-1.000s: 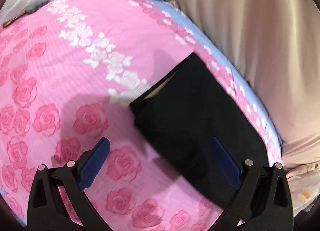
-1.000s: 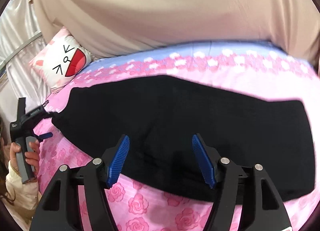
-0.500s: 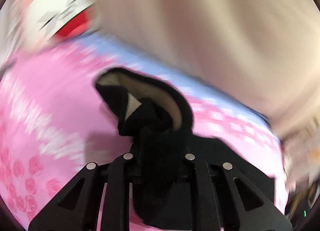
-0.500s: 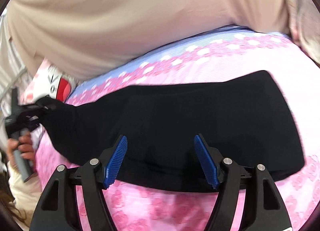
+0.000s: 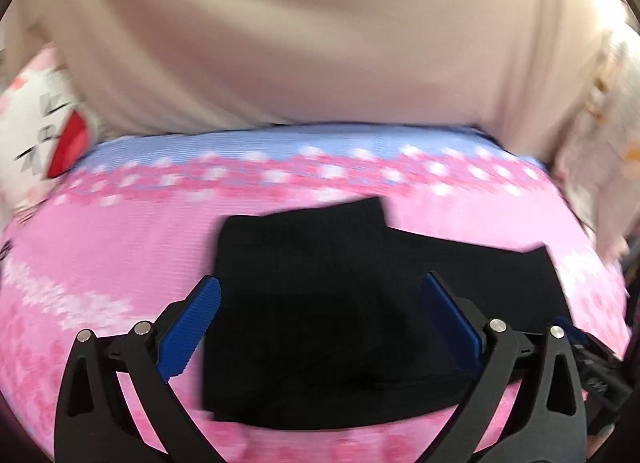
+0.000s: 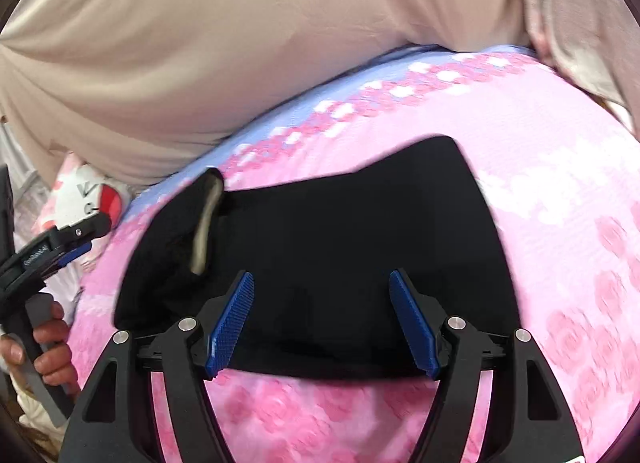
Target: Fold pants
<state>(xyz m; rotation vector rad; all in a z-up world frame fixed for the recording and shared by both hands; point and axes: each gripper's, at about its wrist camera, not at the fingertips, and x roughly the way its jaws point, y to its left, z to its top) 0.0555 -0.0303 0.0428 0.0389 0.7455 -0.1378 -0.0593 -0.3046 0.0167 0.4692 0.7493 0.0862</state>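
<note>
Black pants [image 5: 304, 255] lie on the pink rose bedsheet [image 5: 100, 247], doubled over into a shorter stack. My left gripper [image 5: 320, 283] hovers above them; its jaws are opening, with no cloth between the blue pads. In the right wrist view the pants [image 6: 340, 223] show a turned-over left end with a pale lining strip [image 6: 204, 223]. My right gripper [image 6: 320, 277] hangs over their near edge, its jaws also opening, with nothing pinched. The left gripper [image 6: 60, 239] shows at that view's left edge, held by a hand [image 6: 44, 339].
A white cartoon pillow with a red mouth [image 5: 44, 131] lies at the bed's far left. A beige cloth [image 5: 320, 43] hangs behind the bed along its blue border [image 5: 320, 143]. Pale floral fabric [image 5: 608, 143] is at the far right.
Half a second ago my left gripper was shut on the pants' end and lifting it. It has since carried that end over and let go. The right gripper rolled and shifted slightly.
</note>
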